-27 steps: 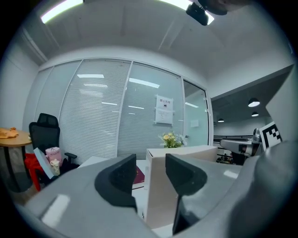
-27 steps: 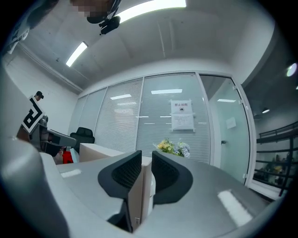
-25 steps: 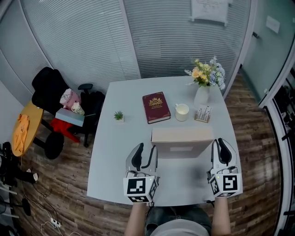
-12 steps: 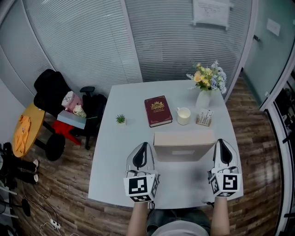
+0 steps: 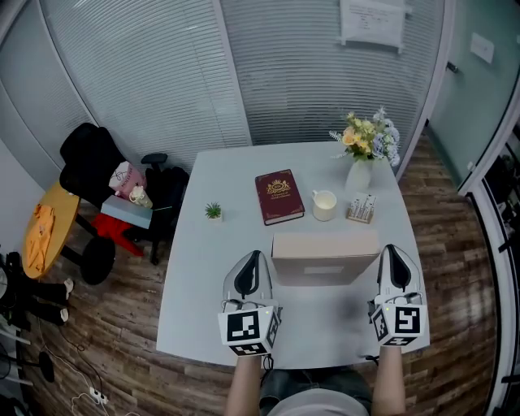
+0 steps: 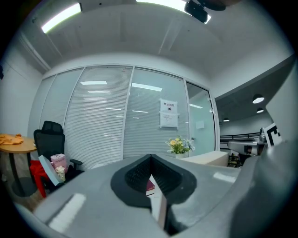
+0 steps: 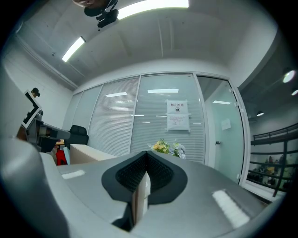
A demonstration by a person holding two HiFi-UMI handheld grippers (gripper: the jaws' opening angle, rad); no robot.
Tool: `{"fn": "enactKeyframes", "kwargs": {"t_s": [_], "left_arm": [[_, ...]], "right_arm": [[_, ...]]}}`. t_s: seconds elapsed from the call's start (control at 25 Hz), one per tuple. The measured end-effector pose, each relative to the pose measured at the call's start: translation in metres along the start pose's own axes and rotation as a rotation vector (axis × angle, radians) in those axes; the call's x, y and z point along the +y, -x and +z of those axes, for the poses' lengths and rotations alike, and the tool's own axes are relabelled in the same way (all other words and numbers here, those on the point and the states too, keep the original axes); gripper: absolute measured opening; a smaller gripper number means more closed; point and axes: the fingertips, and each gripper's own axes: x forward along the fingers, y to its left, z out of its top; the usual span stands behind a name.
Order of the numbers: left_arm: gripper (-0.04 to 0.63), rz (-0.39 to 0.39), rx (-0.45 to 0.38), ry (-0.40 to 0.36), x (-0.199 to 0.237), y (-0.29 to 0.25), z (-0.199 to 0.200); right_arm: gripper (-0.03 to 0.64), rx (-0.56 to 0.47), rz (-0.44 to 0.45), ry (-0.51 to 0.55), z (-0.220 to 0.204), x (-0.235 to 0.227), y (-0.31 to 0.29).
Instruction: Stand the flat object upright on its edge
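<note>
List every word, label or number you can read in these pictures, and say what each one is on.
No text here can be read.
Paper notice on the glass wall: printed lines, too small to read.
Small sign on the right-hand wall: too small to read.
Red book: gold emblem on the cover, any title blurred.
Small holder beside the vase: markings too small to read.

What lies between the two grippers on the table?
A beige box sits between the left gripper and the right gripper, seen in the head view.
</note>
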Motion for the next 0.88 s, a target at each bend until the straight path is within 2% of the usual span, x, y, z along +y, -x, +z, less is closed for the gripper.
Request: {"fn": "enactKeyframes", "kwargs": {"t_s": [0.88], "left_arm": [[0.005,0.004,0.013,-0.003,0.003,0.0007,0.0008]], "right_arm": [[0.023,0.011,-0.012,0.009,-0.0023,-0.005,0.0031]]}}
